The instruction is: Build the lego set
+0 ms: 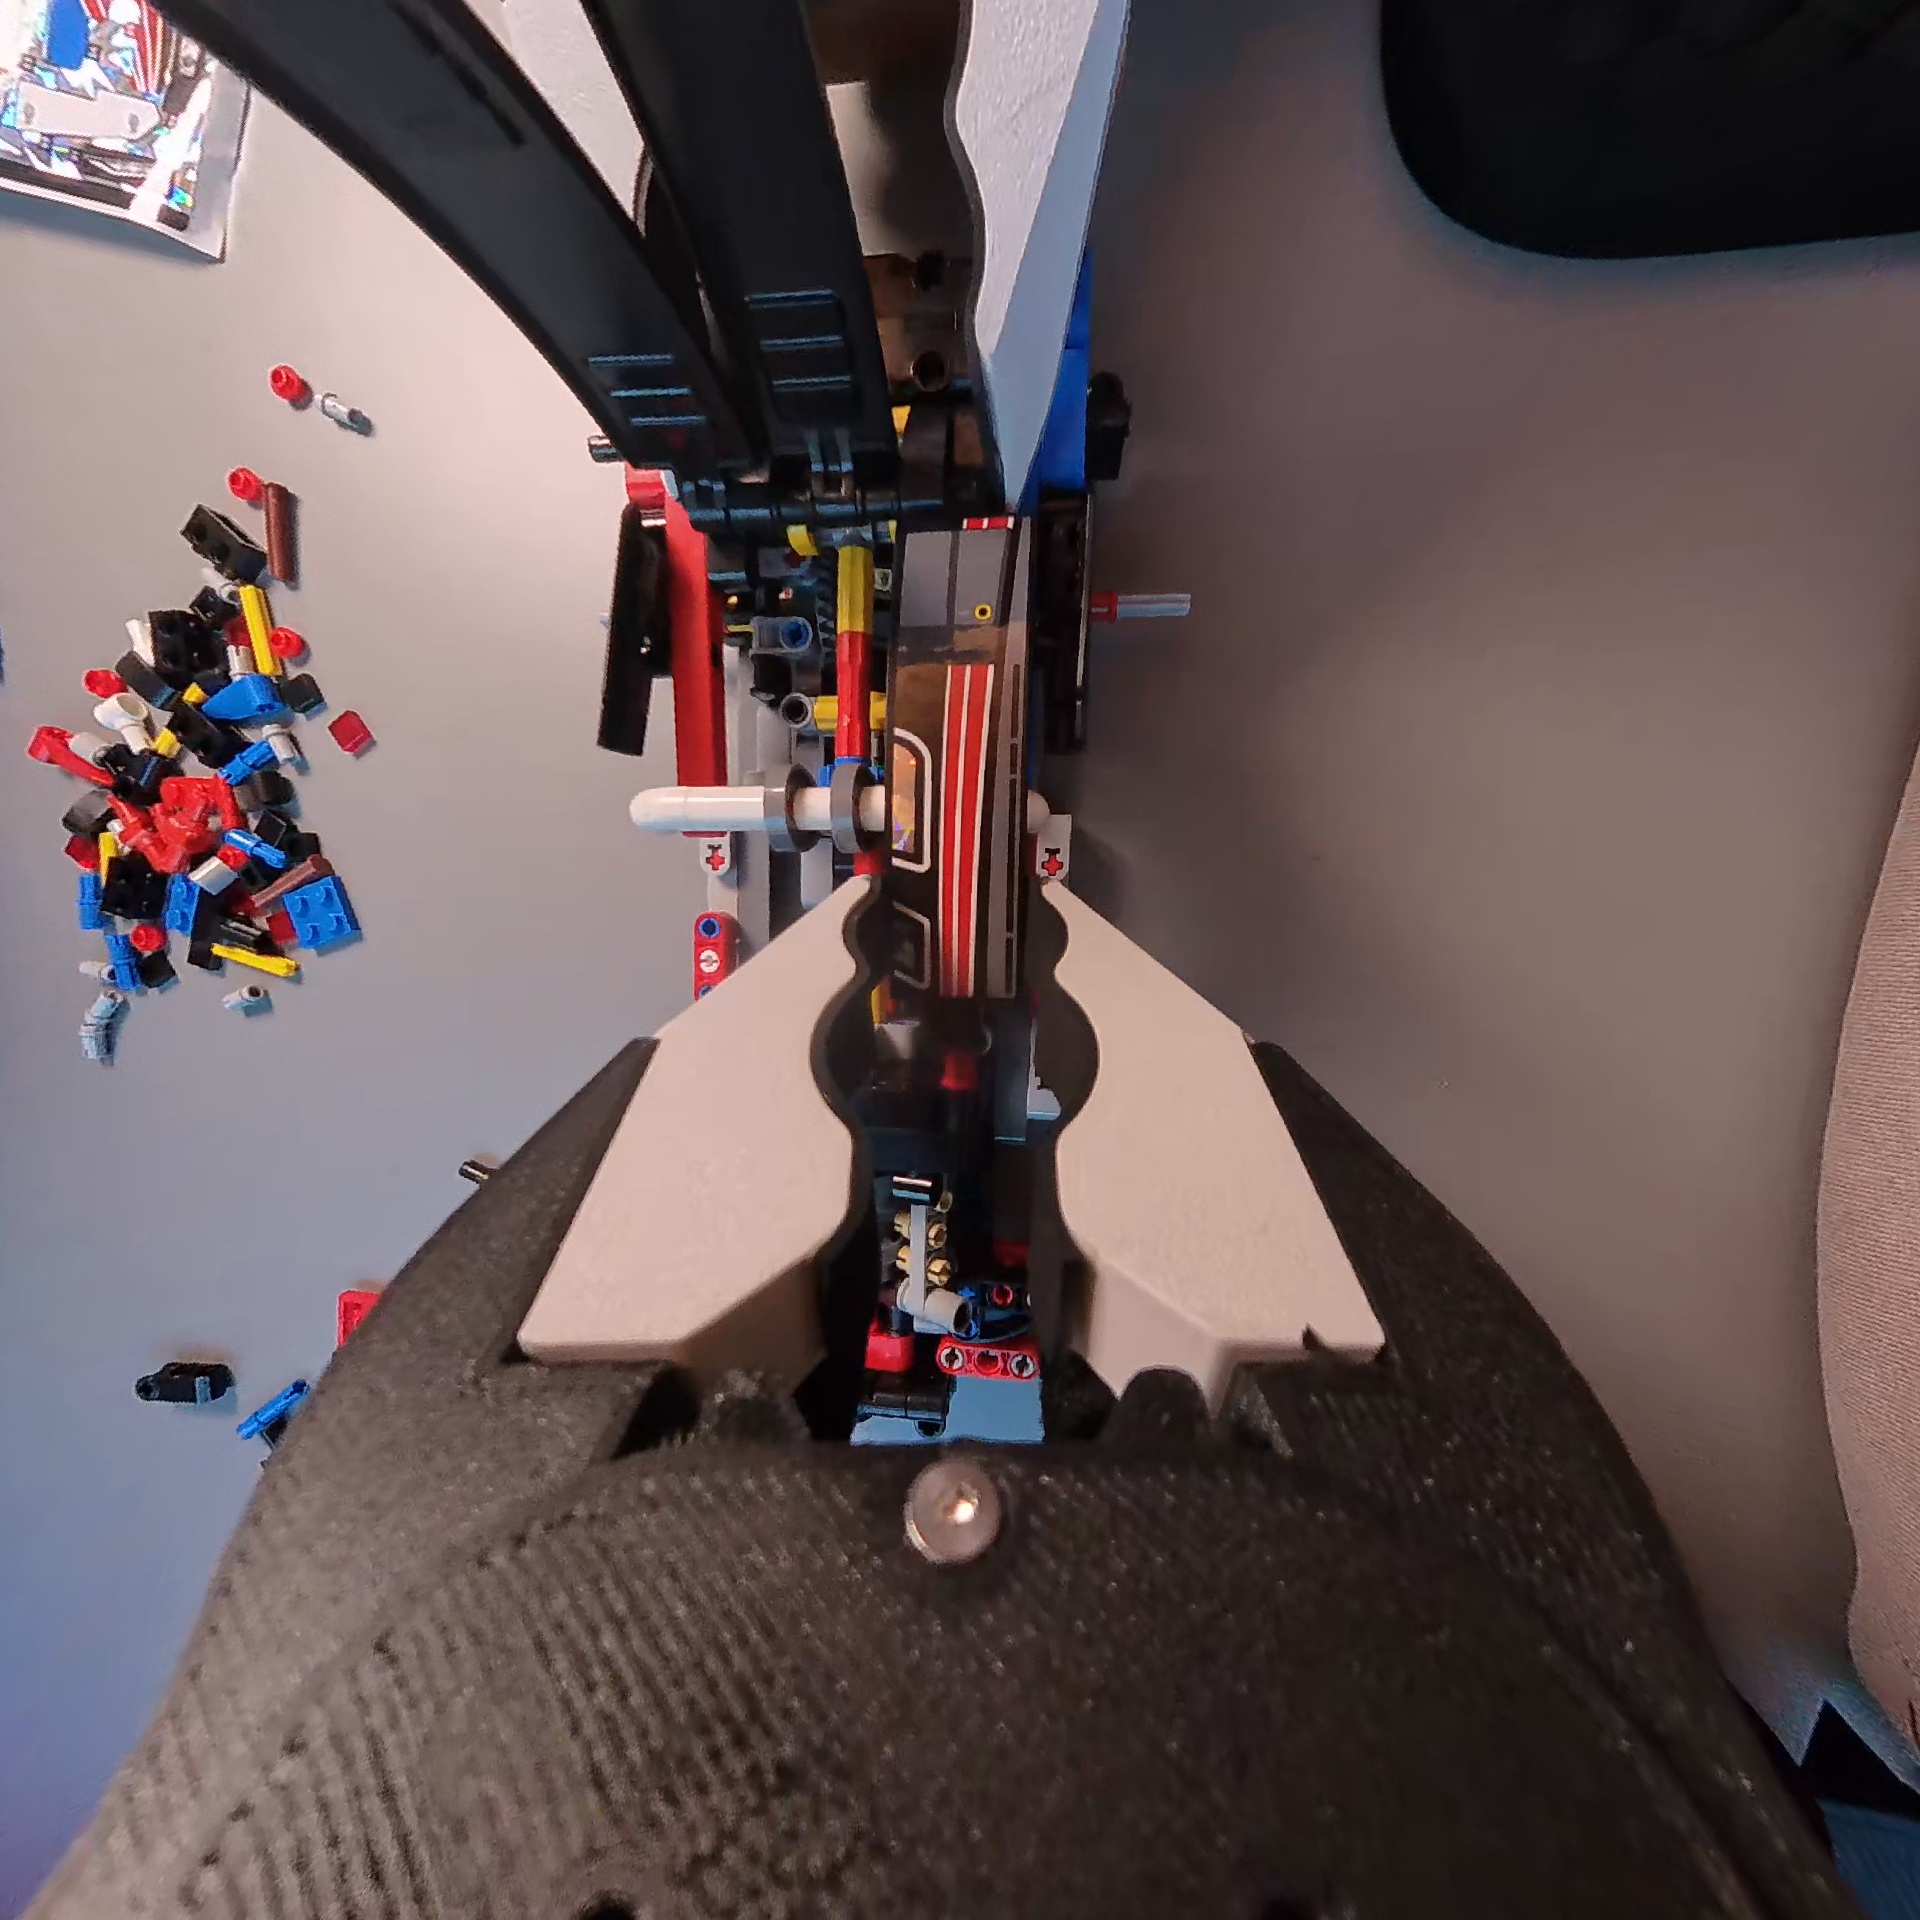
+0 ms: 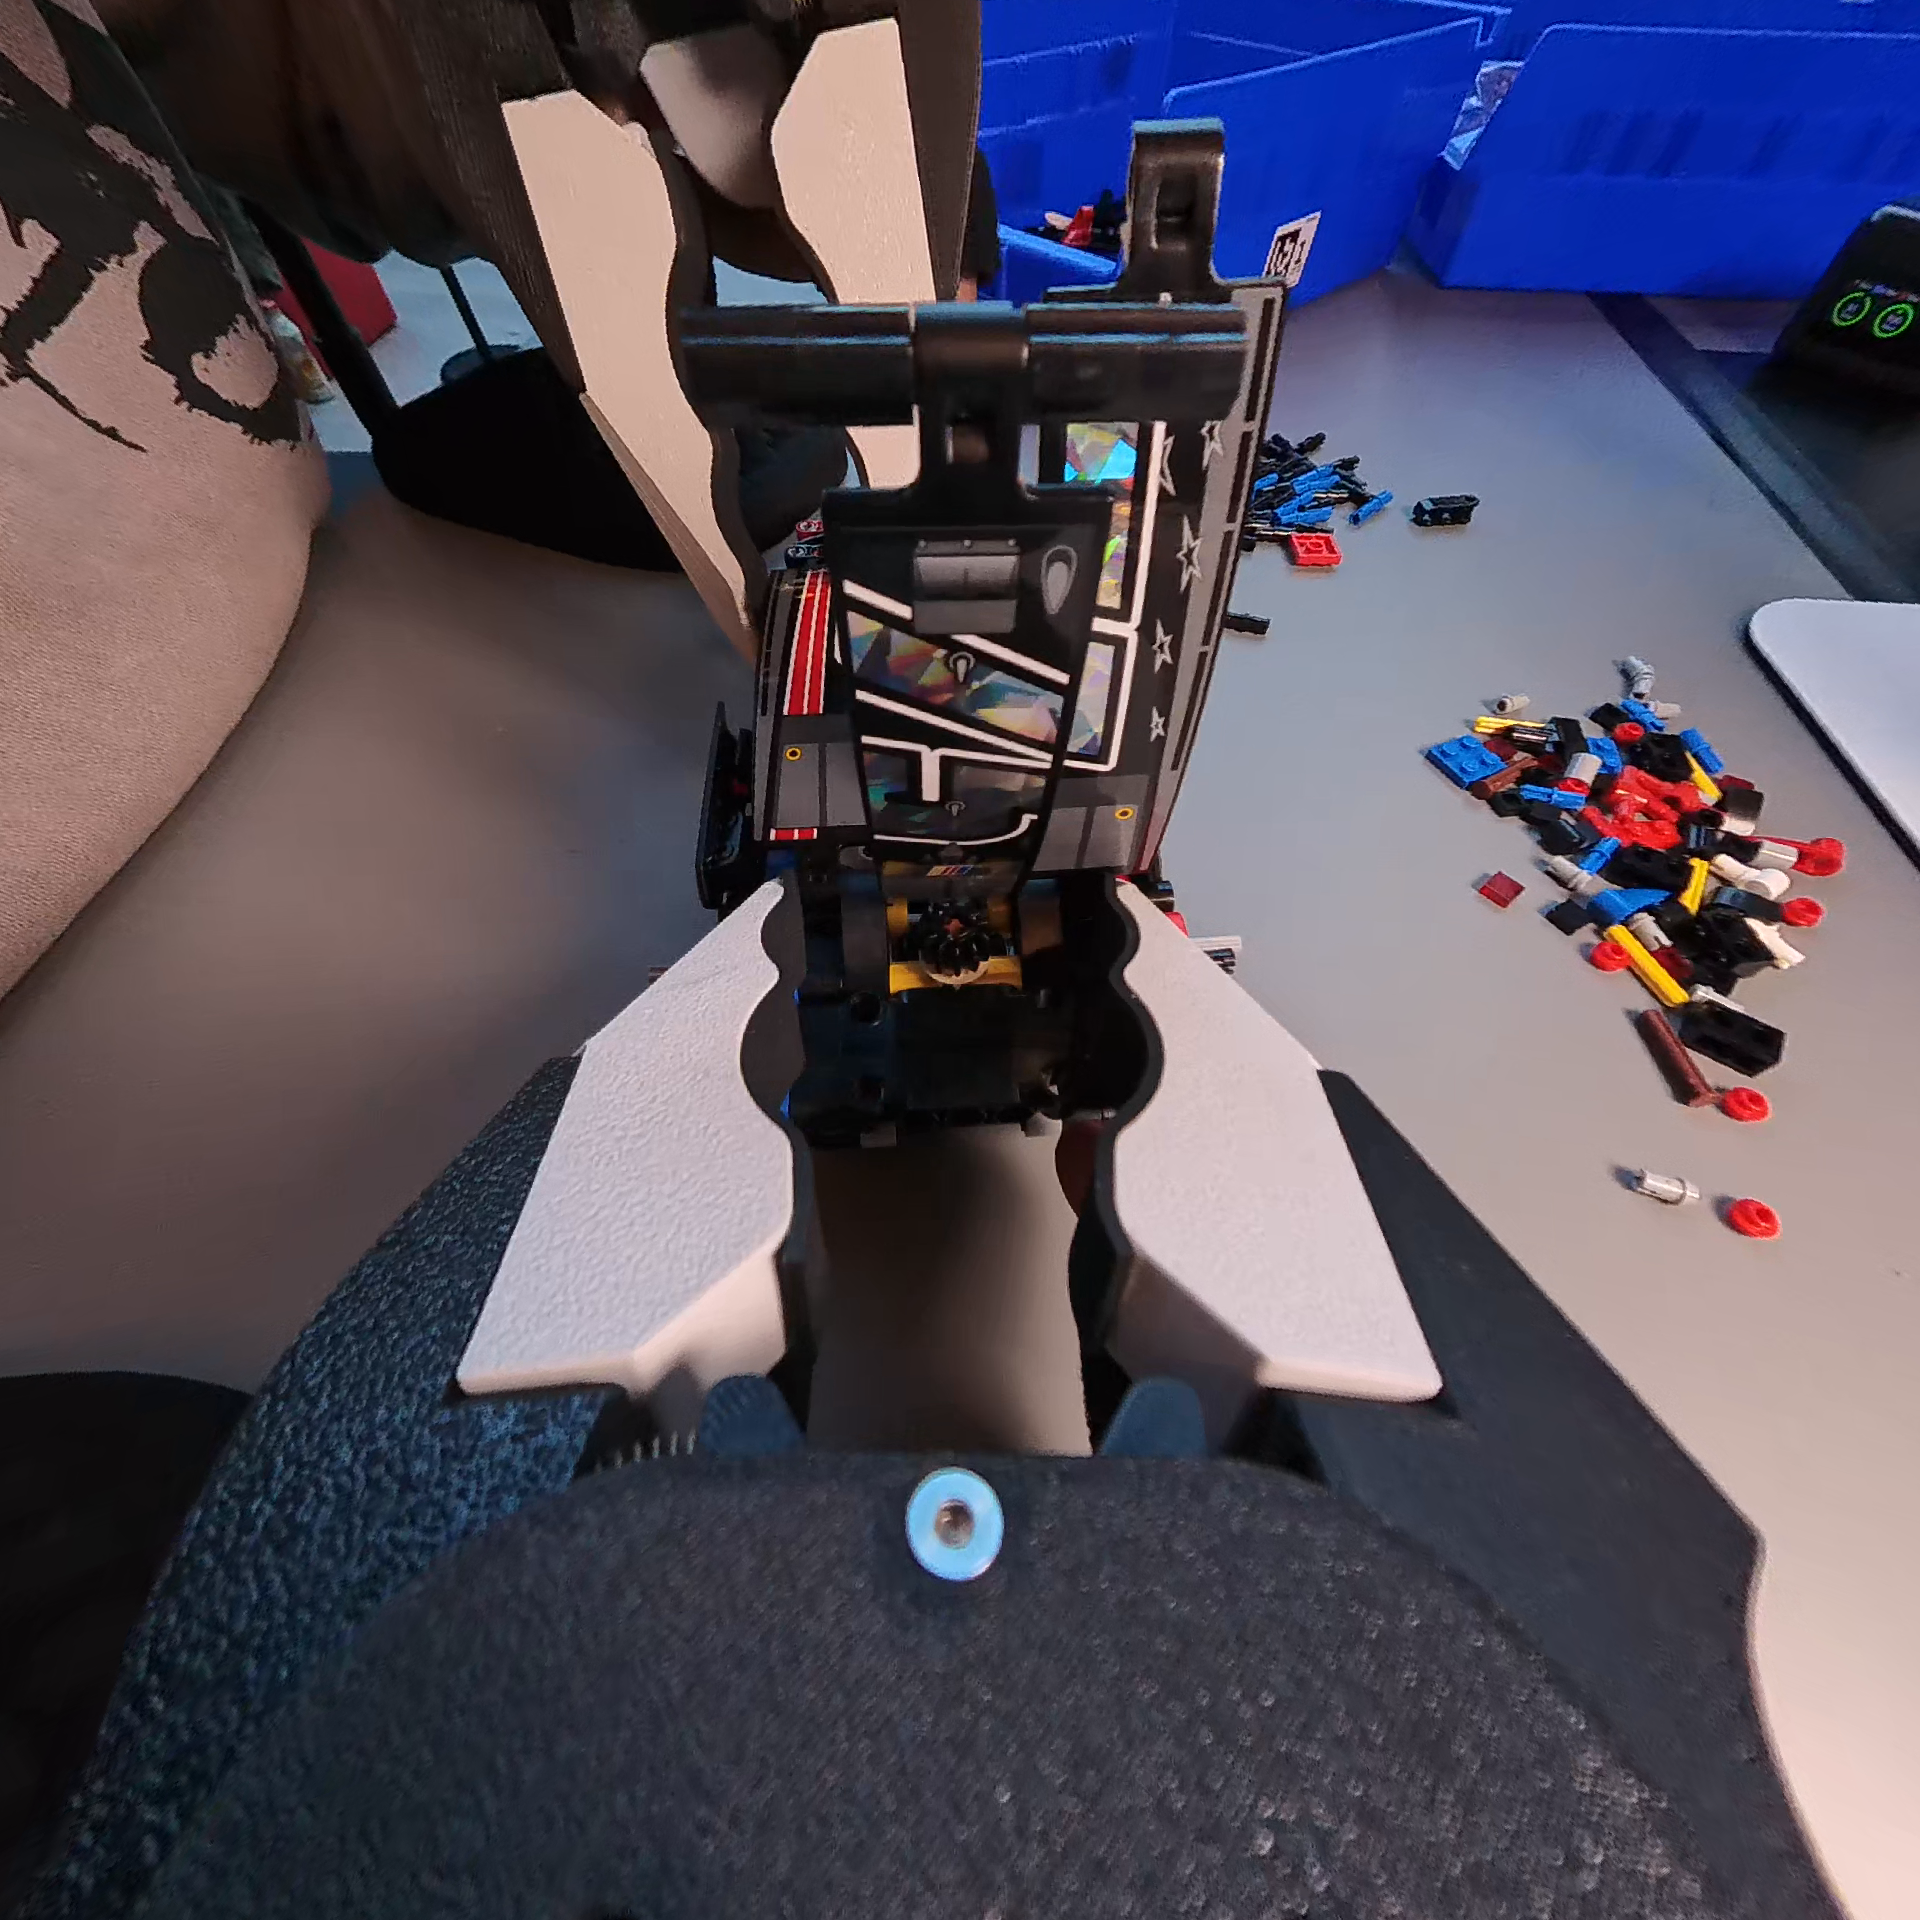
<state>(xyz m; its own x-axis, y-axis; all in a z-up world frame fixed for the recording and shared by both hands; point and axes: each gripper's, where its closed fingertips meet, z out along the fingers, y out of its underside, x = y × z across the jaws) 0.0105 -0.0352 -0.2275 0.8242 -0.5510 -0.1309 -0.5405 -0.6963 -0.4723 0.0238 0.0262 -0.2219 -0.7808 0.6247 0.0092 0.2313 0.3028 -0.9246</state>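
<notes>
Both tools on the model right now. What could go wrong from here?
1. The left tool and right tool both clamp the model; pulling or twisting against each other could pop its black panels loose.
2. The white pin sticks out sideways and might snag or get knocked out.
3. The loose pile lies close by; setting the model down carelessly could scatter it.

We note both wrist cameras sit close, facing opposite ends of the black, red-striped brick model [image 1: 971, 748] [image 2: 966, 665]; both share the loose multicoloured brick pile [image 1: 187, 800] [image 2: 1652, 842].
</notes>
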